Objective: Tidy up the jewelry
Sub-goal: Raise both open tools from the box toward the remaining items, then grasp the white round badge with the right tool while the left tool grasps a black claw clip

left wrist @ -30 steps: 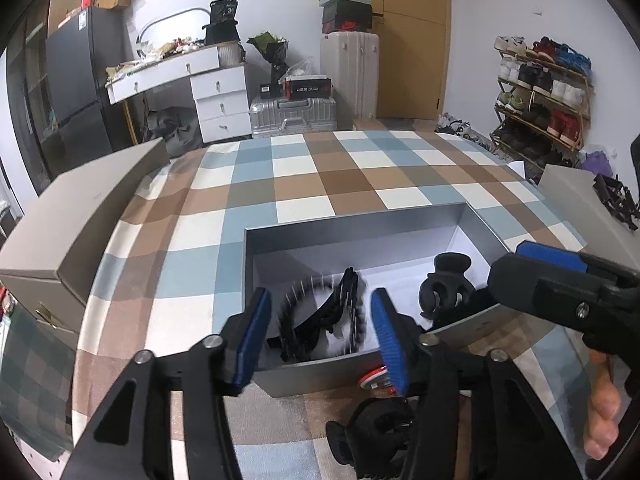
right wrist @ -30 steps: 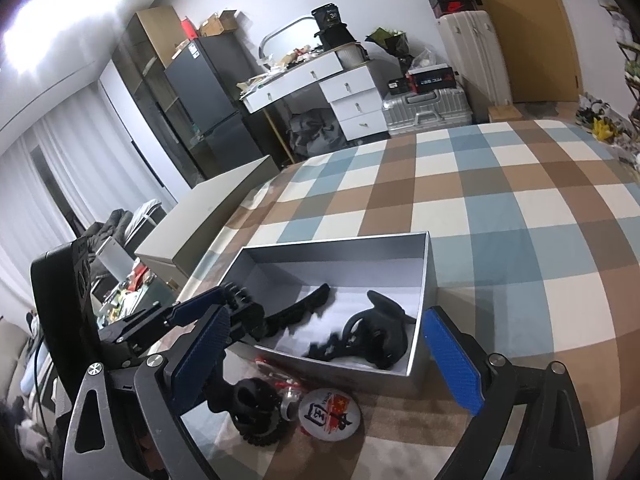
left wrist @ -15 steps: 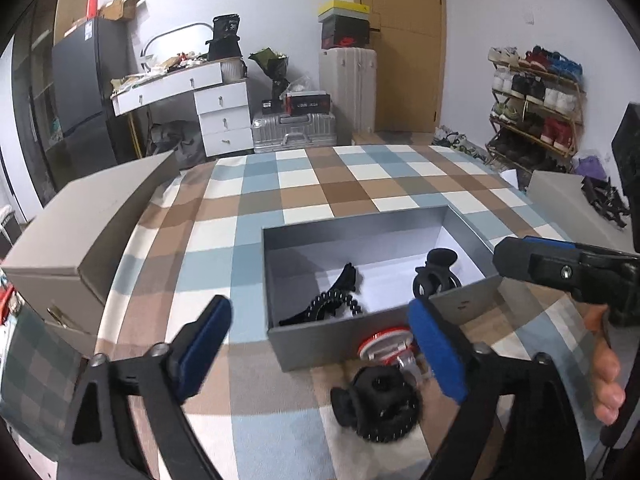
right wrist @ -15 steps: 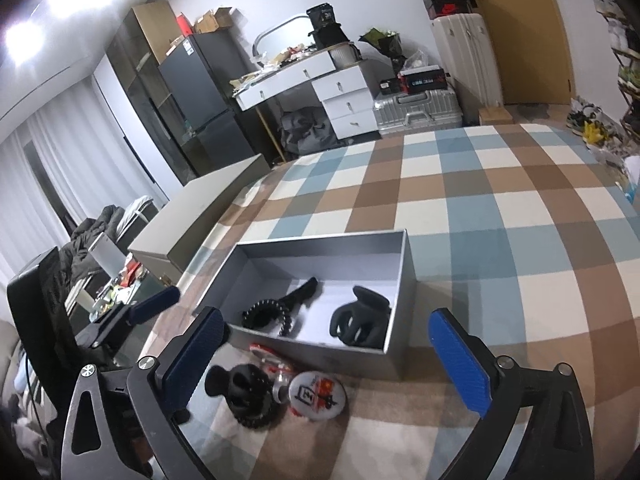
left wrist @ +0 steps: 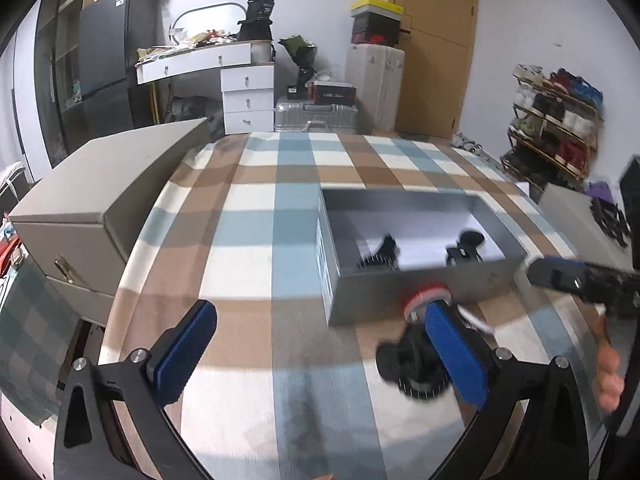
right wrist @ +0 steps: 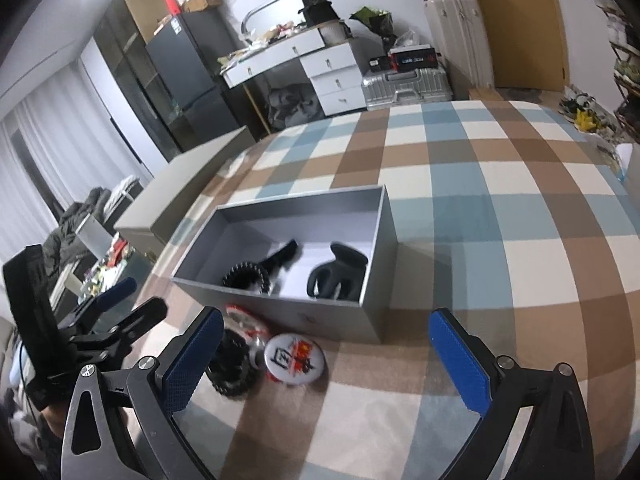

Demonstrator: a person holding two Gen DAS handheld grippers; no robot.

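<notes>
Checked cloth (right wrist: 460,184) carries grey box (right wrist: 340,320), badge (right wrist: 294,362), black clip (right wrist: 232,372)

Bare checked cloth (right wrist: 500,264) right of box (right wrist: 376,248)

Left gripper (left wrist: 320,354) fingers (left wrist: 185,352) spread wide beside grey box (left wrist: 420,292).

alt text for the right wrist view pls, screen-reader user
An open right gripper, empty, points at a grey box on a checked cloth; two black hair accessories lie inside, and a black claw clip and round badge sit outside, in front.
</notes>
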